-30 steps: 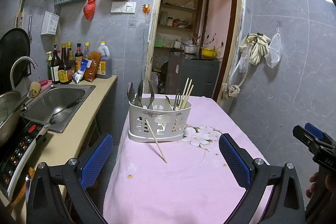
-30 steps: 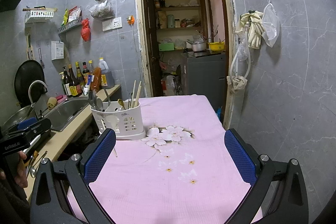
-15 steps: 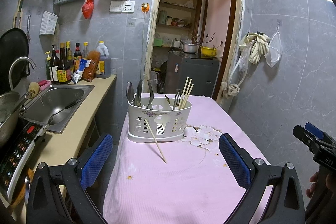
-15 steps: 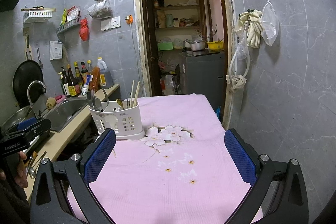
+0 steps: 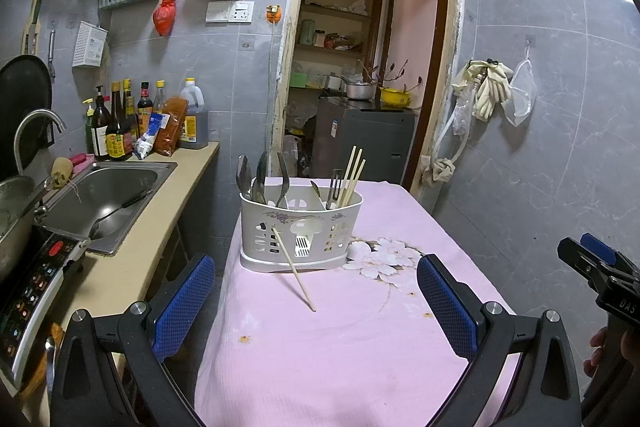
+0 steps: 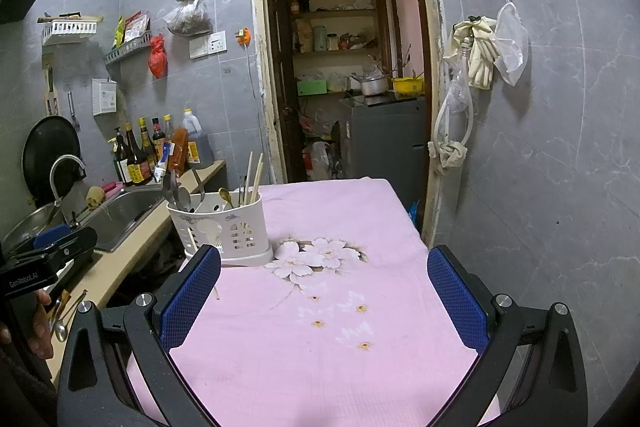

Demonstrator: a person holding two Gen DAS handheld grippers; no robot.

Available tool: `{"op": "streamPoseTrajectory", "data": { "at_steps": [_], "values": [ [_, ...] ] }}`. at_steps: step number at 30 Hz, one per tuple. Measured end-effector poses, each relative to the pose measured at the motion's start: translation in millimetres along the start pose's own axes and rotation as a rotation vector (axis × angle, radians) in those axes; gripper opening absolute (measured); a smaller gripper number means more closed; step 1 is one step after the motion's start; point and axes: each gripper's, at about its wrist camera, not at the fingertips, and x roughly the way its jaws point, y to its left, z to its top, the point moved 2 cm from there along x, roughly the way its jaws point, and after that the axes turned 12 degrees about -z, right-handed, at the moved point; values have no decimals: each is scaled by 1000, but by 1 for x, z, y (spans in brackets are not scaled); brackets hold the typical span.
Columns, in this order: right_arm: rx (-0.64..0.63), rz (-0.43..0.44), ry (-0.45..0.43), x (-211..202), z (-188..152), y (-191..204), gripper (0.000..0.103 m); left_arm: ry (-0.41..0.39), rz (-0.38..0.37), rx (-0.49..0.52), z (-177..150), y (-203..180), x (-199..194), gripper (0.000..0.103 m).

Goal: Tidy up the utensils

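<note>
Both the left tool (image 5: 316,301) and right tool (image 6: 324,291) gape wide, empty, above the counter (image 5: 360,347); a chopstick (image 5: 294,269) leans against the caddy (image 5: 300,227) near the far edge.

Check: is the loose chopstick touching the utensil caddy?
Touching. In the left wrist view the chopstick leans with its upper end against the front wall of the caddy, its lower tip on the pink tablecloth.
</note>
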Motion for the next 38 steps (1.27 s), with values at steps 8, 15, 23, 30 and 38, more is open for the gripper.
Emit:
{"op": "streamPoseTrajectory", "data": {
  "at_steps": [8,15,23,30,38],
  "values": [
    [2,0,1,0,0,0,102,0,2,-1,0,0,0,102],
    [0,0,2,0,0,-1,102,-4,-3,4,0,-1,0,102],
    [1,-3,3,1,0,-1,102,-16,-9,12,-1,2,1,102],
    [-2,-5,5,1,0,-3,102,-10,-15,16,0,4,1,102],
    [-3,-7,8,2,-1,-6,102,-2,-21,18,1,4,4,102]
  ]
}}
